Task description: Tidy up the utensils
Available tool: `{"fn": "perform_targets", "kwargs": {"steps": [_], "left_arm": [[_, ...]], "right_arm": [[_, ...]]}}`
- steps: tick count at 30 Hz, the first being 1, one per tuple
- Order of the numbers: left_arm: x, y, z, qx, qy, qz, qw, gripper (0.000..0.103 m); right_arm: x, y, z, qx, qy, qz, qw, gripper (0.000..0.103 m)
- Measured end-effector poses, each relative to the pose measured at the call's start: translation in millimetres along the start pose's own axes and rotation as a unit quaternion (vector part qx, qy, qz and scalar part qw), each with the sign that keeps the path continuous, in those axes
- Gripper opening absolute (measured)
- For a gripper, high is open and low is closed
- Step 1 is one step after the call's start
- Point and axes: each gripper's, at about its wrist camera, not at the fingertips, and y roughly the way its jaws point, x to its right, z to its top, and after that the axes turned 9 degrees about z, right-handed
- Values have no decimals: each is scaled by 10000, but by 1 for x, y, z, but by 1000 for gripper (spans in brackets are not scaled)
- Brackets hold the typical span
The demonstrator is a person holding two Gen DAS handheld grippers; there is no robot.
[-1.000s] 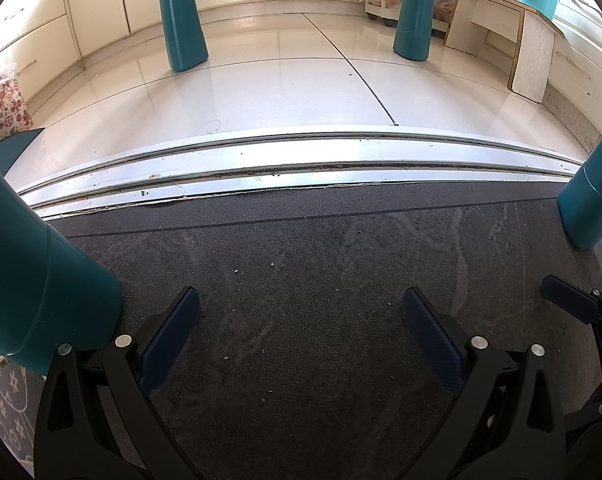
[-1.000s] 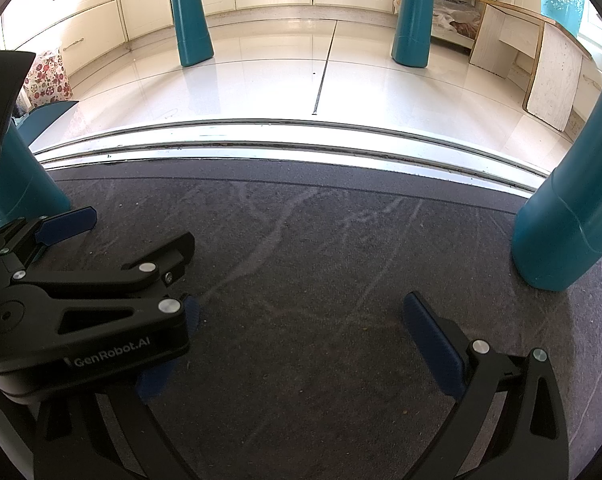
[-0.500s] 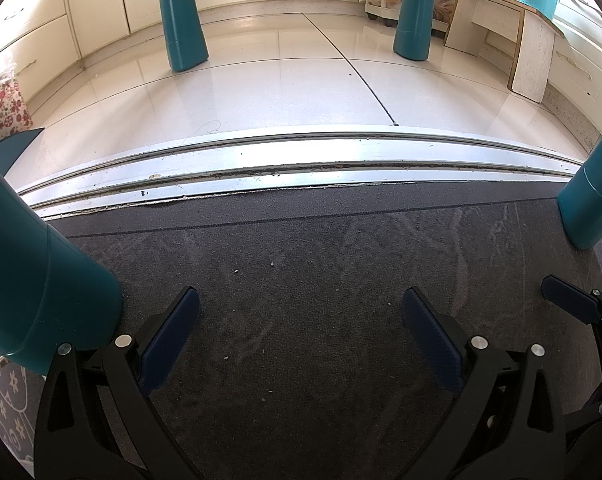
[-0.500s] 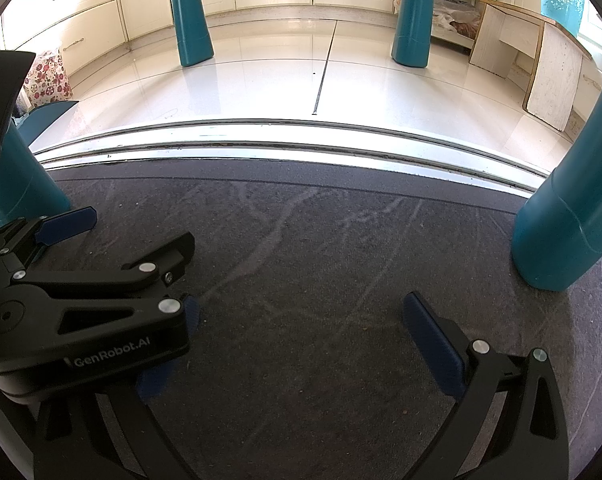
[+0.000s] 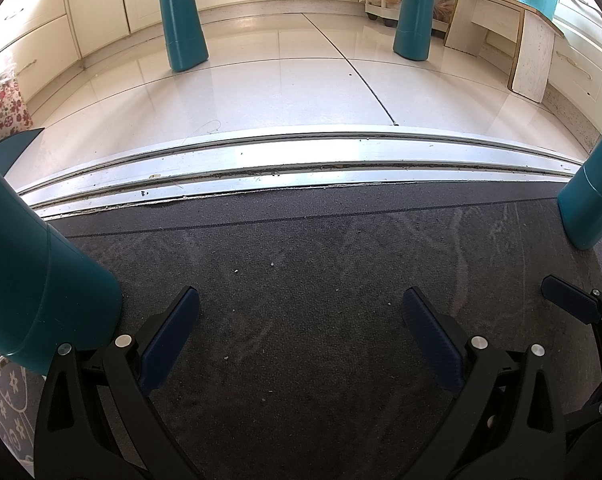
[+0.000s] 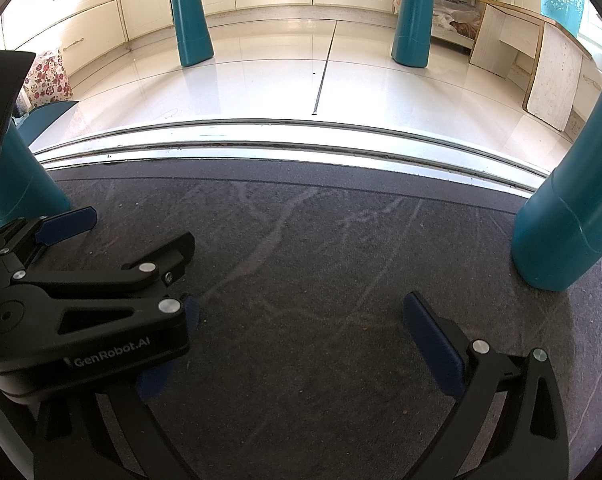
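Observation:
No utensil shows in either view. My left gripper (image 5: 301, 304) hangs low over a dark grey carpet (image 5: 301, 264), open, with nothing between its blue pads. My right gripper (image 6: 301, 308) is also open and empty over the same carpet (image 6: 321, 248). The two sit side by side. The left gripper (image 6: 129, 236) fills the lower left of the right wrist view and covers part of the right gripper's left finger. One blue pad of the right gripper (image 5: 569, 304) shows at the right edge of the left wrist view.
Teal furniture legs stand close by at the left (image 5: 41, 280) and right (image 6: 573, 208), with two more (image 5: 183, 20) (image 5: 413, 12) on the white tiled floor beyond. A metal door track (image 5: 301, 160) edges the carpet. A pale wooden stool (image 5: 533, 52) and a floral bag (image 5: 5, 108) flank the floor.

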Motion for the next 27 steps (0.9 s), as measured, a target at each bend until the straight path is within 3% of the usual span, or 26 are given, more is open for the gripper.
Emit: {"fn": "perform_targets", "kwargs": {"steps": [27], "left_arm": [[1,1,1,0,0,0,10000,97]], "right_arm": [[-1,2,-1,1,0,0,10000,97]]}}
